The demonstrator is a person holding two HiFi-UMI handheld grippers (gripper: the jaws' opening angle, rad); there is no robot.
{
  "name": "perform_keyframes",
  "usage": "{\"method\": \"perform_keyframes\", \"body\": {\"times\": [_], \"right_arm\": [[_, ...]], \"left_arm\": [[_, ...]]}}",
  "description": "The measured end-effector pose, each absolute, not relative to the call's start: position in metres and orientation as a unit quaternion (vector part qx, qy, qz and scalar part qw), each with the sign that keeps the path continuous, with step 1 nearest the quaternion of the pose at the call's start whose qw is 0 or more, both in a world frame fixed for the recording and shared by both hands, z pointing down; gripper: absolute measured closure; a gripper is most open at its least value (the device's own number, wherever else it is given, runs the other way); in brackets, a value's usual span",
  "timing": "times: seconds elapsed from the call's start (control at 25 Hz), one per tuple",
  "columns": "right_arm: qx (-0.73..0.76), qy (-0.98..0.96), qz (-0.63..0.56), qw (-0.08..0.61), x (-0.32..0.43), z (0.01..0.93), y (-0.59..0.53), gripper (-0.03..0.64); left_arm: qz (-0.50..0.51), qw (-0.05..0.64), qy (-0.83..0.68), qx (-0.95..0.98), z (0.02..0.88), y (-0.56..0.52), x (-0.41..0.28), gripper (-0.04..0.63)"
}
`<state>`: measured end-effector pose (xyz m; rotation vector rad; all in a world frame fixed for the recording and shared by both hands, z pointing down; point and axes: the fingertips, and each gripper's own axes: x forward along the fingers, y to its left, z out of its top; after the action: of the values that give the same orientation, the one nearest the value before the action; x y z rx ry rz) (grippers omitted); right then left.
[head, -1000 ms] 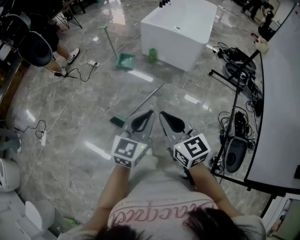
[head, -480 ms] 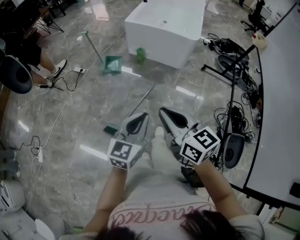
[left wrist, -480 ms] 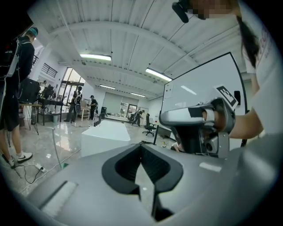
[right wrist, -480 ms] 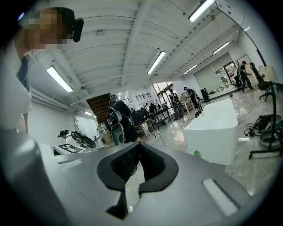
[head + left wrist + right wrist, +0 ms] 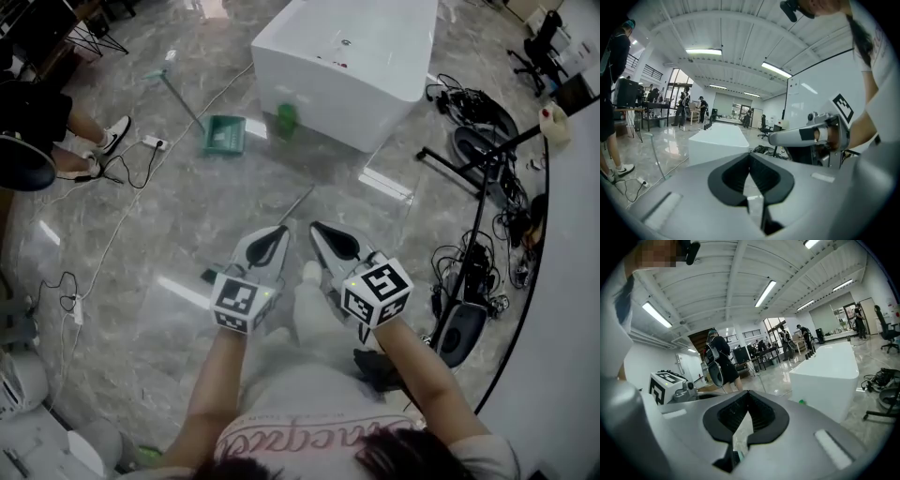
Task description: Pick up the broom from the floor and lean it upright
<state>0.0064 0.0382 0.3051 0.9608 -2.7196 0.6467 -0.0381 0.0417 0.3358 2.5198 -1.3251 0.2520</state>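
Broom lies flat on the floor, at twelve o'clock from left gripper and right gripper. Both grippers' fingers are pressed together and empty, likely because the grasp hasn't begun.

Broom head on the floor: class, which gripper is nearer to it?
Left. The left gripper hangs just right of the broom head; the right gripper is farther right, beyond the left one.
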Motion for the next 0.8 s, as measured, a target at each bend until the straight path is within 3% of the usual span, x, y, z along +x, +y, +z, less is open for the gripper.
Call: {"method": "perform_keyframes", "body": {"times": [0.52,0.8], "right_arm": [[0.375,-0.872,0.269,0.162,0.028,0.442,-0.056,0.615],[0.331,-0.881,0.207,0.268,-0.004,0.550,-0.045,0.615]], "left_arm": [[0.134,0.185,-0.438,0.869,0.447,-0.064,-0.019,0.595],[0.203,0.220,-0.411,0.861,0.561,-0.066,-0.030,0.595]]}}
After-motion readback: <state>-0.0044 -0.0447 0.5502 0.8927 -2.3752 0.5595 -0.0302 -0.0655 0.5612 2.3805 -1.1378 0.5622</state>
